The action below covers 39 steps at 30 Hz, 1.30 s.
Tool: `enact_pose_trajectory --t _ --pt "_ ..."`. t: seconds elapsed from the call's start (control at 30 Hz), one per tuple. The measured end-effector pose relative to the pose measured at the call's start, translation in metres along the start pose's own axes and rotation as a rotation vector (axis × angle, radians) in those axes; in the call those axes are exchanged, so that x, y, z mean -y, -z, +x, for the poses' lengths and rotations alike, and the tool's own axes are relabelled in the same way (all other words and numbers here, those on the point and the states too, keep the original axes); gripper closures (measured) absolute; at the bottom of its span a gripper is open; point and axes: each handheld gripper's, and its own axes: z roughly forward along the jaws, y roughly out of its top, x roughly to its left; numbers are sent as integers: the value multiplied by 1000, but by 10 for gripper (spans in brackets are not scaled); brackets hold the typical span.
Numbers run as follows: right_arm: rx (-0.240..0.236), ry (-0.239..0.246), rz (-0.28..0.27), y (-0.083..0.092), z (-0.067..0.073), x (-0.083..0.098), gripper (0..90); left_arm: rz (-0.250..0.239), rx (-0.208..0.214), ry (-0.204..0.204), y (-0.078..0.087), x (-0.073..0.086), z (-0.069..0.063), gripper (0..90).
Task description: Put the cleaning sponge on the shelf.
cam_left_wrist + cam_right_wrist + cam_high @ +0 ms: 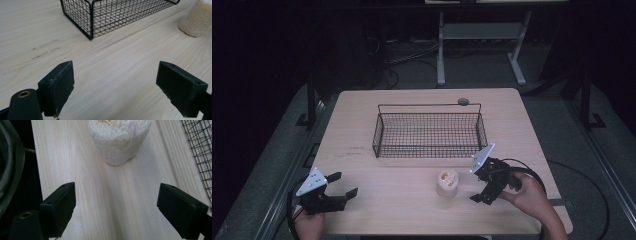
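A cream, loofah-like roll stands upright on the wooden table, in front of a black wire basket that looks empty. My right gripper is just right of the roll, open and pointing at it; the roll stands a short way beyond the right gripper, with bare wood between the jaws. My left gripper is open near the front left corner, holding nothing. In the left gripper view, past the left gripper, the basket corner lies ahead and the roll stands at far right.
A small grey round object sits by the basket's far rim. Faint pencil marks lie left of the basket. The table's front edge is close to the right gripper's left jaw. Cables trail off both grippers.
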Motion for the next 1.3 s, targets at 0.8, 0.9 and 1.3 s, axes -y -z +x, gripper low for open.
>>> enact_pose_trajectory --t 0.8,0.9,1.3 --pt "-30 26 16 -2 -5 -26 153 -1 1 3 0 0 -1 137" --pt "-31 32 15 -2 -5 -30 153 -2 0 4 0 0 0 137" --pt "-44 54 25 -5 -6 -43 153 -1 0 4 1 0 0 137"
